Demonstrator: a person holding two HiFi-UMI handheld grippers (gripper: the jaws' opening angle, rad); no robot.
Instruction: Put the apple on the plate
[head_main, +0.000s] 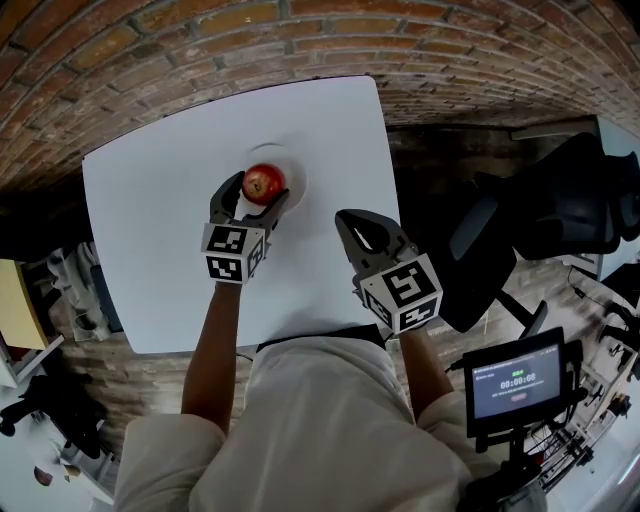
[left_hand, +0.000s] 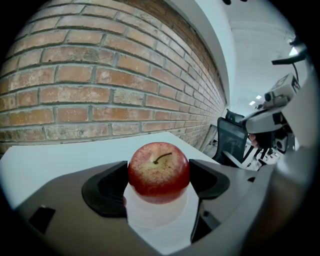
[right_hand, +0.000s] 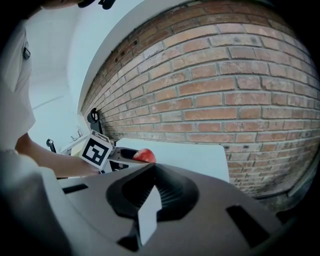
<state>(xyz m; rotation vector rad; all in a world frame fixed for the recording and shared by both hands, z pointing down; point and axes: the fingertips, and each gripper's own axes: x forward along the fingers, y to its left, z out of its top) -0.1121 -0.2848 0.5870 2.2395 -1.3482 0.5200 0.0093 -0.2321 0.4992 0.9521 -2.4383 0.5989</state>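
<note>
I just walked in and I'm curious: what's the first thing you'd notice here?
The shiny red apple jumps out first, pinched by the left gripper right at the white plate on the far half of the white table. Next comes the right gripper, shut and empty, over the table's right side.

- My left gripper (head_main: 262, 192) closes on the apple (head_main: 263, 182) above the plate (head_main: 297, 171), blocking both flanks.
- Bare table (head_main: 140, 230) lies open around my right gripper (head_main: 349, 221).
- A brick wall (head_main: 300, 30) shuts the far edge, and a chair (head_main: 500, 240) crowds the right.
</note>
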